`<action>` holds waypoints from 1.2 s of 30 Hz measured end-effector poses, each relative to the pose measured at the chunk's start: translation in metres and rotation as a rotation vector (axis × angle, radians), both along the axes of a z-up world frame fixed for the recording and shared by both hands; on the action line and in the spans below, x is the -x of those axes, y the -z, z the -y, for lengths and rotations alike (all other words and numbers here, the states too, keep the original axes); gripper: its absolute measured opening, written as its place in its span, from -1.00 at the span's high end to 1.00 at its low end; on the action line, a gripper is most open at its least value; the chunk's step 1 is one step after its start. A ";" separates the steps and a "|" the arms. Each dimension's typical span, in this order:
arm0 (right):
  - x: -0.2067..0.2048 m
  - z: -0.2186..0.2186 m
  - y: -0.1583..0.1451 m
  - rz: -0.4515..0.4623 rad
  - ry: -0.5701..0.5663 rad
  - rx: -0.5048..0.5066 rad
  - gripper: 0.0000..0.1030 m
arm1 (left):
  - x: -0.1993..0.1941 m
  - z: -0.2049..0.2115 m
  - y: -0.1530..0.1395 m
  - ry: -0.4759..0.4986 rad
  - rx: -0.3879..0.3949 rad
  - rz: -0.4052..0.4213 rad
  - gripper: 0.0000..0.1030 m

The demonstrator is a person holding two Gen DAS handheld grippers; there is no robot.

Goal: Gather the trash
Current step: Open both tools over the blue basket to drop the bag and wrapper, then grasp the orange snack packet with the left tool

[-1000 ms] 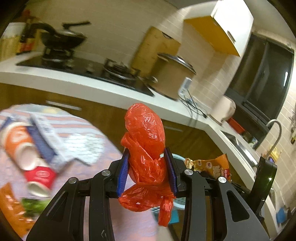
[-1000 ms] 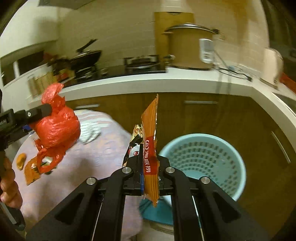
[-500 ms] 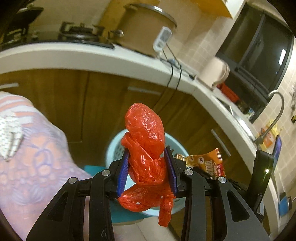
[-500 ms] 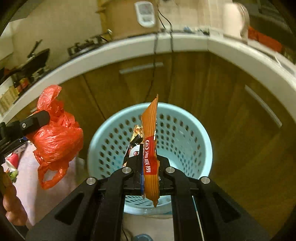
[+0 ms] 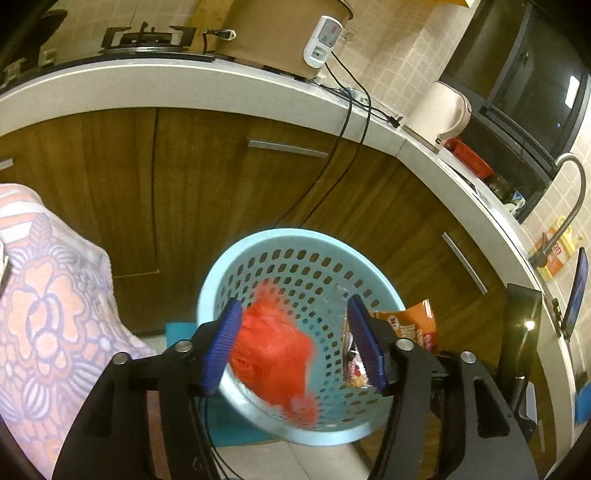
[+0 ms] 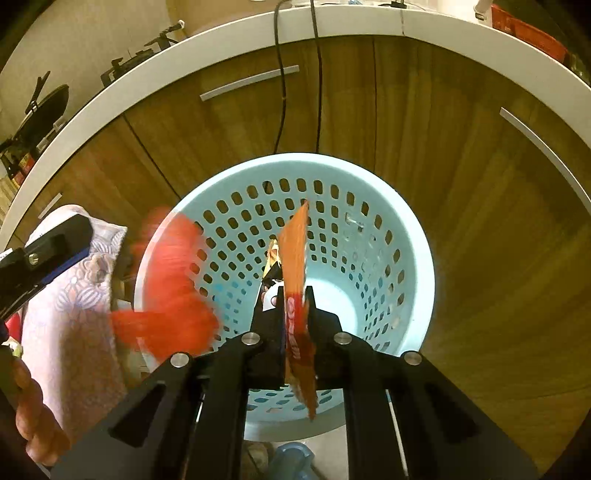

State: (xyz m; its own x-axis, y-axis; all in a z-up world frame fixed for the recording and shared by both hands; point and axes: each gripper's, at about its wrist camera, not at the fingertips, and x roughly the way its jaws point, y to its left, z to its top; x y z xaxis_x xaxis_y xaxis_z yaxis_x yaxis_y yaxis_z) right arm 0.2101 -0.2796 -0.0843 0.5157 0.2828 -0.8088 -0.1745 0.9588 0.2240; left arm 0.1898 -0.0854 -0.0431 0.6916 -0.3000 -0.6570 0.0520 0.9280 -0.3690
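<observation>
A white-topped bench (image 5: 229, 88) curves round the kitchen above dark wood cabinet doors (image 5: 207, 192) with slim metal handles (image 5: 288, 148). A gas hob (image 5: 147, 37) sits on it at the left, then a big tan cooker (image 5: 280, 33), a cream kettle (image 5: 441, 110), and a curved tap (image 5: 576, 192) far right. 2 black cords (image 5: 354, 122) hang down over the cabinet fronts. The wall (image 5: 402, 51) is small beige tiles, with a dark window (image 5: 532, 70) above. A floral cloth (image 5: 55, 314) drapes at left; the floor (image 5: 314, 461) is pale tile. Warm, dim light.
</observation>
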 end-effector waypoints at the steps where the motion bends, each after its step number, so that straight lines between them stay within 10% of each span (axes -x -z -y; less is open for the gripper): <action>1: 0.000 0.001 0.000 -0.001 -0.001 -0.002 0.81 | 0.000 0.000 -0.001 -0.002 0.000 0.002 -0.18; 7: 0.006 0.004 -0.009 0.030 0.009 0.011 -0.04 | 0.007 -0.006 -0.006 -0.004 0.011 0.009 -0.20; 22: 0.062 -0.055 -0.085 0.229 -0.151 -0.024 -0.04 | 0.087 -0.060 -0.060 -0.092 0.058 0.151 -0.20; 36: 0.140 -0.182 -0.134 0.348 -0.401 -0.097 -0.04 | 0.240 -0.189 -0.095 -0.439 0.003 0.247 -0.30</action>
